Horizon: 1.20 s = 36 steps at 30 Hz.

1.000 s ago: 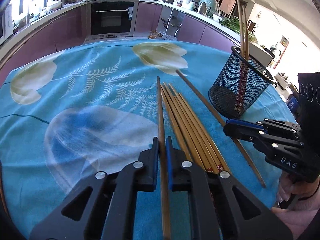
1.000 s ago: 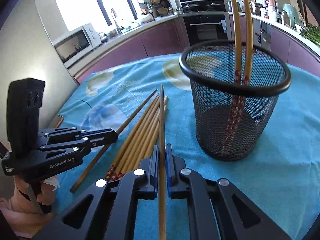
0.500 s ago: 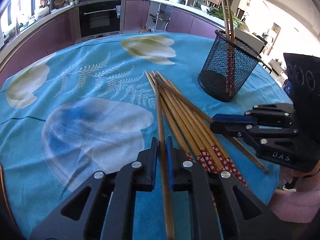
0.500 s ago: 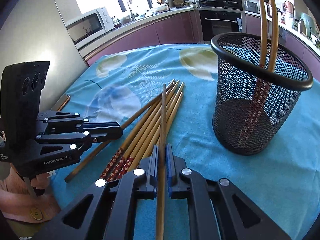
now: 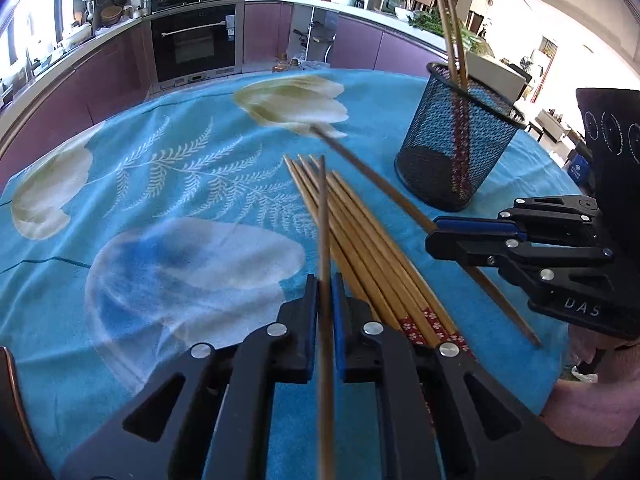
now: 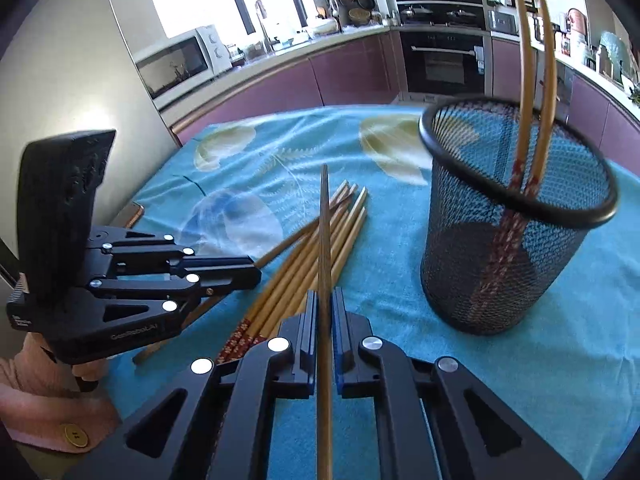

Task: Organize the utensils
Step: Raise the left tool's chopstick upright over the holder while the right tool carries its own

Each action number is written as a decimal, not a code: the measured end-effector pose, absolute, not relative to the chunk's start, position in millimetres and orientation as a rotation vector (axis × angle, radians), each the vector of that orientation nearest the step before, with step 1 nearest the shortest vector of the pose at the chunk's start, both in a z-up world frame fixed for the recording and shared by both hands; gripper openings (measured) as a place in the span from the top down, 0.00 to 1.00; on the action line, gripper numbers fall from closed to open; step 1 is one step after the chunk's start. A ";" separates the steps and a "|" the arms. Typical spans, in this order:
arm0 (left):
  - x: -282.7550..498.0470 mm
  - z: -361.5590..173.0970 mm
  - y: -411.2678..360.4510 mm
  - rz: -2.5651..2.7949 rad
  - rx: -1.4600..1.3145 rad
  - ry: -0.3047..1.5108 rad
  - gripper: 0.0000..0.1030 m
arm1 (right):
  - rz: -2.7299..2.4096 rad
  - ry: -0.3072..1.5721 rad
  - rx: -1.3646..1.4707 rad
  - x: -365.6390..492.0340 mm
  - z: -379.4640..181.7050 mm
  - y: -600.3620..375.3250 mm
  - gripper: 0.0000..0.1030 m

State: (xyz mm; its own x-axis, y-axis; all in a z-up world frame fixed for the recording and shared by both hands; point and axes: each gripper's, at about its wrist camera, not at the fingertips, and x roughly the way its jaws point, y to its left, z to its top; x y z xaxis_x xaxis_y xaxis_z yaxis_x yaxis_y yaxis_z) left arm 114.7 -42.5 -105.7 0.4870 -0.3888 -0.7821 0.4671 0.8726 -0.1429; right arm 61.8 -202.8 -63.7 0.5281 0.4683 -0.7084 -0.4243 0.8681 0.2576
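Observation:
My left gripper (image 5: pixel 326 280) is shut on one bamboo chopstick (image 5: pixel 324 220) that points out over the loose pile of chopsticks (image 5: pixel 372 248) on the blue cloth. My right gripper (image 6: pixel 325 294) is shut on another chopstick (image 6: pixel 325 220) above the same pile (image 6: pixel 352 224). Each gripper shows in the other's view, the right gripper (image 5: pixel 432 236) at right and the left gripper (image 6: pixel 256 276) at left, each with its stick slanting to the cloth. A black mesh holder (image 5: pixel 456 152) (image 6: pixel 512 240) stands upright to the right of the pile with two chopsticks (image 6: pixel 528 60) inside.
The round table wears a blue floral cloth (image 5: pixel 160 200). Its near edge runs just under both grippers. A person's pink sleeves (image 6: pixel 48 408) show at the frame edges. Purple kitchen cabinets and an oven (image 5: pixel 192 44) stand well behind the table.
Both wrist views have rolled a little, so the holder now looks tilted in the right wrist view. Each gripper still holds its chopstick, and the pile lies where it was.

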 end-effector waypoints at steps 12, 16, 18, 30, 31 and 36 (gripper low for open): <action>91.4 -28.8 -25.6 -0.648 -0.026 0.753 0.93 | 0.532 0.666 0.112 38.4 -7.3 -237.1 0.94; 83.3 -4.4 -19.5 -0.677 -0.063 0.686 0.93 | 0.532 0.622 0.129 33.8 4.3 -246.3 0.94; 81.7 5.9 -17.7 -0.688 -0.074 0.659 0.93 | 0.533 0.598 0.131 33.9 11.9 -250.1 0.94; 102.7 55.2 -47.3 -0.749 -0.143 0.528 0.93 | 0.511 0.480 0.123 40.6 57.2 -276.9 0.94; 104.9 59.3 -52.2 -0.752 -0.144 0.518 0.93 | 0.506 0.466 0.120 41.9 62.5 -280.1 0.94; 119.0 75.9 -76.2 -0.764 -0.135 0.472 0.93 | 0.476 0.415 0.116 48.6 79.4 -291.9 0.94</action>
State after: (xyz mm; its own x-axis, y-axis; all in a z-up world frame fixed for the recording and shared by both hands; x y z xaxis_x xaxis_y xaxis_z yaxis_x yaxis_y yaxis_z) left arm 119.0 -76.2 75.9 0.6234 -0.6931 -0.3620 0.6338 0.7190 -0.2852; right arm 48.6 -291.9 79.4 0.8074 0.4669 -0.3607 -0.4205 0.8842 0.2033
